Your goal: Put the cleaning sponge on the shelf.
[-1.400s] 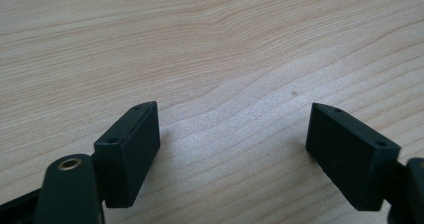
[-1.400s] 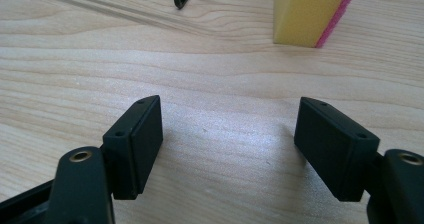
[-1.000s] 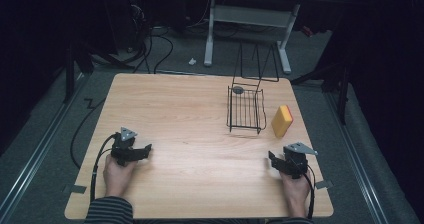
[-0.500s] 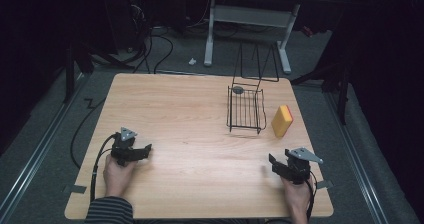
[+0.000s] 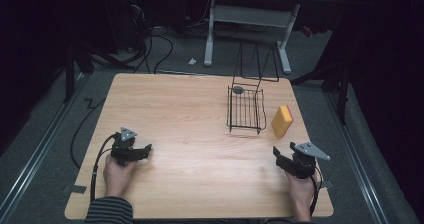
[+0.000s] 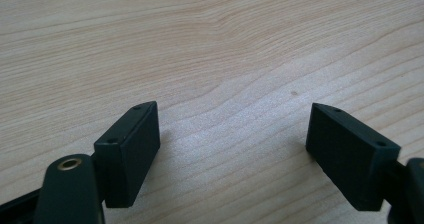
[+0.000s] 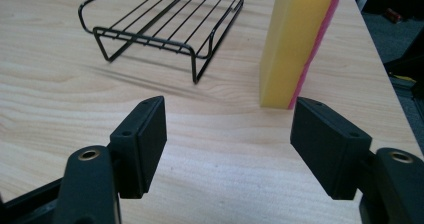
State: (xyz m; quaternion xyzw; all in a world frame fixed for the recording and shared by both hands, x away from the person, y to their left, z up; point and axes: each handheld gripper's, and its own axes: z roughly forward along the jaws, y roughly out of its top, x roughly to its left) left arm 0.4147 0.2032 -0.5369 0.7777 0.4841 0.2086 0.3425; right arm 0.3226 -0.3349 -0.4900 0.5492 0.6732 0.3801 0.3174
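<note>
Right gripper [image 5: 282, 156] sits near the front right corner of the bench [image 5: 190, 114], held by the person's right hand [image 5: 301, 194]. Its jaws have just been opening and now stand wide, nothing between them, only bare wood in the gap. In the right gripper view [image 7: 227, 134] they aim toward the sponge [image 7: 295, 39], which is ahead of the right jaw and clear of it, no contact.

Sponge [image 5: 282, 120]: yellow with a pink face on one side, standing upright on its end on the bench, near the right edge. It's just beside the wire rack [image 5: 246, 109], to the rack's right, with a small gap, not touching.

Wire rack: black, empty-looking basket on short legs, upright on the bench, tall wire handle loop rising at its far end. A small dark round disc [image 5: 238, 90] lies at its far left corner; can't tell whether it's in the rack or under it.

Left gripper [image 5: 145, 151] rests at the front left of the bench in the left hand [image 5: 117, 176], well apart from rack and sponge. Left gripper view [image 6: 232, 139]: jaws wide, empty, low over plain bench surface.
</note>
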